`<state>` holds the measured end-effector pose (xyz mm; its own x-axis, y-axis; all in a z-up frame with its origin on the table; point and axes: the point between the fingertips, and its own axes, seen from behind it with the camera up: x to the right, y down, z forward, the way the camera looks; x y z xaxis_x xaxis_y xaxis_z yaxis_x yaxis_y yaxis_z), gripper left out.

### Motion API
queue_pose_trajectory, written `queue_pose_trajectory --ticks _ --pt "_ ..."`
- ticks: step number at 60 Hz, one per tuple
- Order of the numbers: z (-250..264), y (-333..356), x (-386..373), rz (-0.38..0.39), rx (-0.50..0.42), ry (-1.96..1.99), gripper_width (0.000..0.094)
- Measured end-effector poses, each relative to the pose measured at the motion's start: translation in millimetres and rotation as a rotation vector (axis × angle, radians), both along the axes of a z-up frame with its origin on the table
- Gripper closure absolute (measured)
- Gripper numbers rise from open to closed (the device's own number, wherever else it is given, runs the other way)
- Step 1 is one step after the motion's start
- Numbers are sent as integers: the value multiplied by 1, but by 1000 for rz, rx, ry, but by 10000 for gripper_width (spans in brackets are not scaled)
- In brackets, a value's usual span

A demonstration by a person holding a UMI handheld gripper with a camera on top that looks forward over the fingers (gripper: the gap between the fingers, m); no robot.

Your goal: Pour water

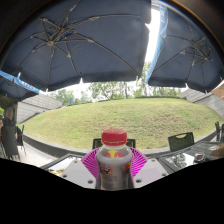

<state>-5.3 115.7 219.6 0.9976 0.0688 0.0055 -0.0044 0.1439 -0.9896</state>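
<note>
Jaws [114, 166] clamp red-capped bottle [114, 158] upright btwn pink pads, contents can't tell.

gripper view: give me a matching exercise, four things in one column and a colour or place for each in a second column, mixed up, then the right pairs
Things:
1. bottle cap
2. finger pads
3. umbrella
4. lawn

Colour or place:
A. dark canopy overhead
B. red, on top of the bottle
C. green, beyond the table
D. pink, either side of the bottle

Pairs: 1-B, 2-D, 3-A, 4-C

The bottle stands between the jaws of the gripper; whether they press on it is not clear.
</note>
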Motion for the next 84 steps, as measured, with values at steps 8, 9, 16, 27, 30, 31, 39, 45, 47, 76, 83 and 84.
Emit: queue_pose_trajectory --ticks 8,9,16,27,30,31,39,45,47,76,83,84 --pt "-53 15 17 24 -142 -17 576" --pt "-57 16 19 25 -148 -24 577" --pt "-93 22 21 45 -213 -43 577" --pt "-98 21 26 55 -194 -4 562" --pt "-98 24 23 54 -190 -3 500" --pt "-98 24 23 53 -189 -2 470" --pt "-106 18 33 26 -242 -21 147" --pt "-101 -3 40 -5 -267 -23 109" --pt "-100 -12 43 4 -268 -27 108" --pt "-107 -199 -25 188 -312 -31 120" --pt "-114 -207 -32 210 -321 -58 122" --pt "-117 -207 -30 204 -325 -67 123"
